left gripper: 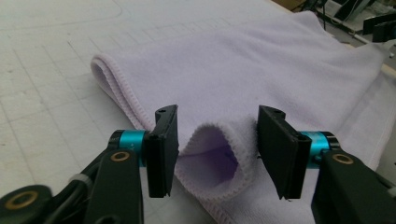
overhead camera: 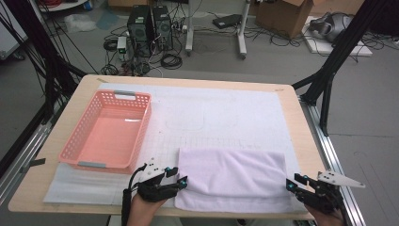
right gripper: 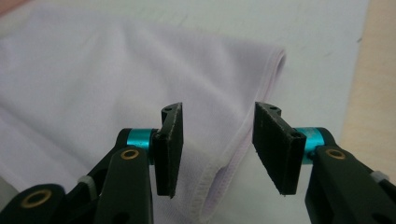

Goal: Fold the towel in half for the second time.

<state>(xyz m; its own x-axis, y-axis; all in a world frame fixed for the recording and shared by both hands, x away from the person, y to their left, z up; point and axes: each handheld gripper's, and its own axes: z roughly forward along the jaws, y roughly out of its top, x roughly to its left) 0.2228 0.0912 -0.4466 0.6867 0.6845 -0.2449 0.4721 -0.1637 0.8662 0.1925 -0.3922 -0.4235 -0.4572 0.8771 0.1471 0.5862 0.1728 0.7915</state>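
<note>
A pale lilac towel [overhead camera: 233,176] lies folded in a rectangle on the near part of the table. My left gripper [overhead camera: 181,176] sits at its near left corner. In the left gripper view the jaws [left gripper: 215,135] stand apart, and a puffed-up loop of the towel's [left gripper: 233,74] corner rests between them without being pinched. My right gripper [overhead camera: 291,182] is at the towel's near right corner. In the right gripper view its jaws [right gripper: 217,135] are open too, with the hemmed edge of the towel [right gripper: 93,84] lying loose between them.
A pink plastic basket [overhead camera: 108,132] stands empty at the left of the table, just beyond my left gripper. A white mat [overhead camera: 211,113] covers most of the wooden tabletop [overhead camera: 301,136]. Black frame rails run along both table sides.
</note>
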